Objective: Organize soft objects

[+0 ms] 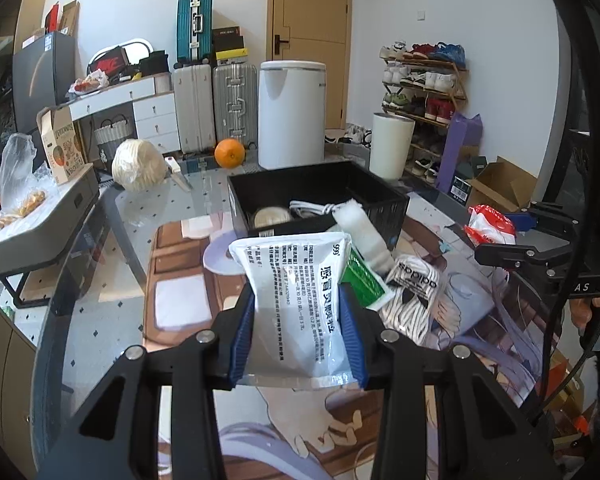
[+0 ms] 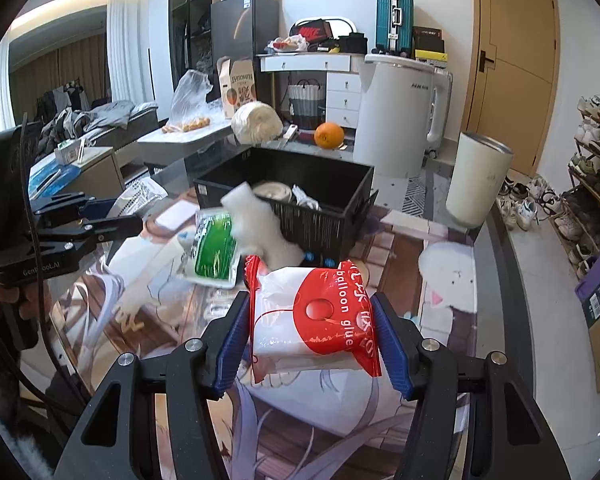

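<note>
My left gripper [image 1: 298,304] is shut on a white medicine pouch [image 1: 296,300] with black print, held above the table. My right gripper [image 2: 310,320] is shut on a red and white "balloon glue" packet [image 2: 316,316], also seen in the left wrist view [image 1: 490,226]. A black basket [image 1: 320,196] stands ahead, also in the right wrist view [image 2: 292,196], with a few items inside. A white foam piece [image 2: 260,224] leans on its front wall. A green and white packet [image 2: 214,254] and a striped adidas item [image 1: 414,292] lie on the printed mat [image 1: 180,280].
An orange [image 1: 229,153], a wrapped cabbage [image 1: 138,165] and a white cup [image 1: 391,145] stand beyond the basket. A white bin [image 1: 292,114], suitcases [image 1: 214,106] and a shoe rack [image 1: 424,92] lie further back. A grey box with a plastic bag [image 1: 16,172] is at the left.
</note>
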